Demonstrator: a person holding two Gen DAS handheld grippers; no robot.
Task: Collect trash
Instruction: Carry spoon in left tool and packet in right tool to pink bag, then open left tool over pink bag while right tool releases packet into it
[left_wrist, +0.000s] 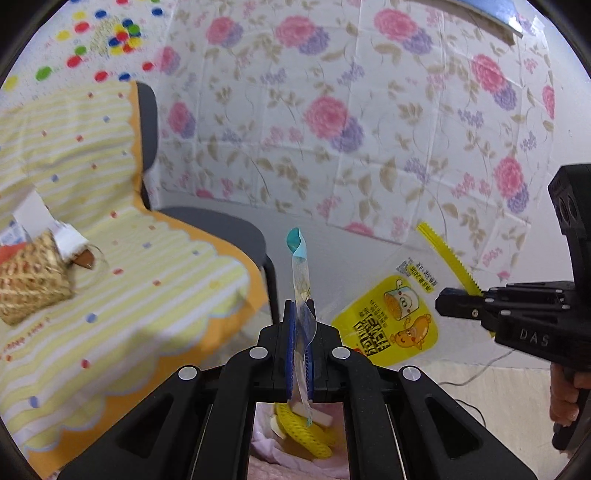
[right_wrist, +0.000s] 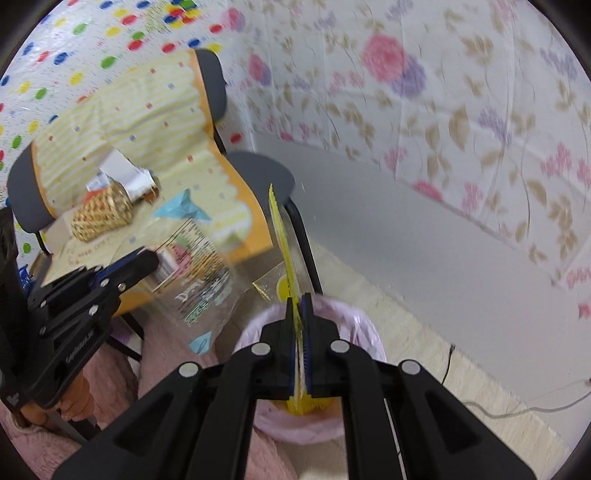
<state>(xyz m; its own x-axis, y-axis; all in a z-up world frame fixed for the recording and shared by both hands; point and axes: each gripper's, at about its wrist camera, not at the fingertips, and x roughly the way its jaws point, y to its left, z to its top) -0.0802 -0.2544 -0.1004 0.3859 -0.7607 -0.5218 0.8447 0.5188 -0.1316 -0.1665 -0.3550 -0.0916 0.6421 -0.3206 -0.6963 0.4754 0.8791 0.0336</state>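
Note:
My left gripper (left_wrist: 300, 306) is shut on a clear plastic wrapper with teal ends (left_wrist: 299, 266), held upright above the bin; it also shows in the right wrist view (right_wrist: 195, 266). My right gripper (right_wrist: 301, 299) is shut on a yellow printed snack wrapper (right_wrist: 282, 236), seen flat in the left wrist view (left_wrist: 391, 317). Below both sits a trash bin with a pink liner (right_wrist: 364, 325). Yellow foam net and white scraps (left_wrist: 306, 432) lie inside it.
A chair covered with a yellow striped cloth (left_wrist: 110, 258) stands to the left. On it are a woven basket (right_wrist: 101, 214) and paper scraps (right_wrist: 122, 170). A floral wall covering (left_wrist: 369, 129) is behind. A cable (right_wrist: 517, 406) lies on the floor at right.

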